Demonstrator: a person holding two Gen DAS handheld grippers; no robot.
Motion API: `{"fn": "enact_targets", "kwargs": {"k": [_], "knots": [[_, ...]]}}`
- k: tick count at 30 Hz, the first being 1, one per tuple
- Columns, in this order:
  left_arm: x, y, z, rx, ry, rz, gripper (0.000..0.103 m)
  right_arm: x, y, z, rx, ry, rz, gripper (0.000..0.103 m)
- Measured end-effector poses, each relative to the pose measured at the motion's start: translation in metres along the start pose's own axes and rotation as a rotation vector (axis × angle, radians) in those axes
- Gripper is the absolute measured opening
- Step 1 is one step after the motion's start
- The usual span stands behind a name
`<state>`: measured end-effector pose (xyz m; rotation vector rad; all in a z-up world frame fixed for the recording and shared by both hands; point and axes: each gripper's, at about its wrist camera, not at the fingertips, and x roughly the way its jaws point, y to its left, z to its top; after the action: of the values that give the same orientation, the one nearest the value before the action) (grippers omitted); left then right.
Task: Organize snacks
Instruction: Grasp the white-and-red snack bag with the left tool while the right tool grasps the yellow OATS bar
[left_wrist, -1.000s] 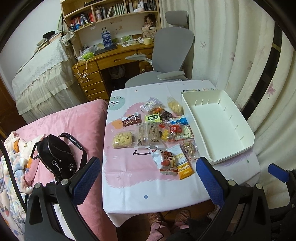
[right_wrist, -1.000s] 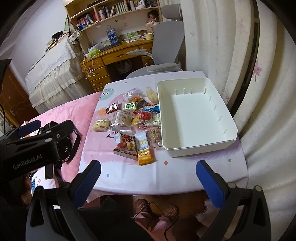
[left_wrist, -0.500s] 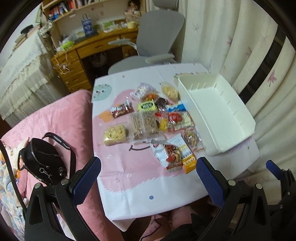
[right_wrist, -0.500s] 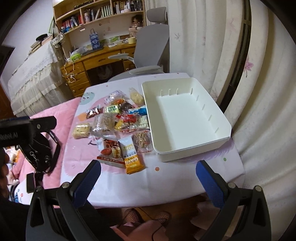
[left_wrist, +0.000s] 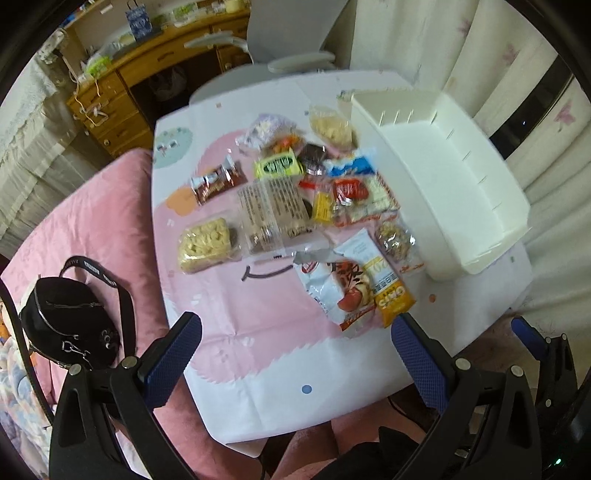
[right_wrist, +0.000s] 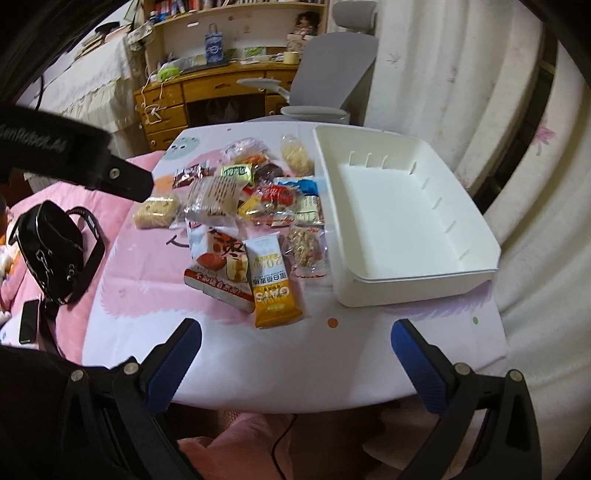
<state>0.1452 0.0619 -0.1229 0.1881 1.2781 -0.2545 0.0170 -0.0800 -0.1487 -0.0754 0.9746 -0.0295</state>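
Broadly, a pink-and-white tabletop (right_wrist: 229, 332), white bin (right_wrist: 413, 288) empty at its right side, snack packets (right_wrist: 255, 206) heaped just left of the bin, left hand-held gripper (left_wrist: 295, 350) and right hand-held gripper (right_wrist: 295, 350) both spread wide, grasping nothing, near the tabletop's front edge.

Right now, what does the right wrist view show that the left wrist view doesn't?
Only the right wrist view shows the bookshelf, the chair headrest, a dark phone on the pink bedding, and the left tool's body crossing the frame. Only the left wrist view shows the right tool, at its lower right edge. Both show the snack pile, the empty white bin, the black bag and the wooden desk; each view's own tool stands open and empty.
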Motion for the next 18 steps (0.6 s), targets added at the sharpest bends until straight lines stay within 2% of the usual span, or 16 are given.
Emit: {"fn": "enact_targets", "kwargs": {"k": [6, 11, 18], "knots": [[0.040, -0.003, 0.014, 0.001, 0.117, 0.005, 0.102, 0.031, 0.007, 0.002, -0.060, -0.005, 0.029, 0.103], [0.071, -0.002, 0.029, -0.014, 0.214, -0.020, 0.102, 0.059, 0.010, 0.004, -0.112, 0.005, 0.064, 0.101], [0.116, -0.001, 0.042, -0.078, 0.349, -0.047, 0.101, 0.098, 0.019, 0.001, -0.189, 0.067, 0.115, 0.090]]}}
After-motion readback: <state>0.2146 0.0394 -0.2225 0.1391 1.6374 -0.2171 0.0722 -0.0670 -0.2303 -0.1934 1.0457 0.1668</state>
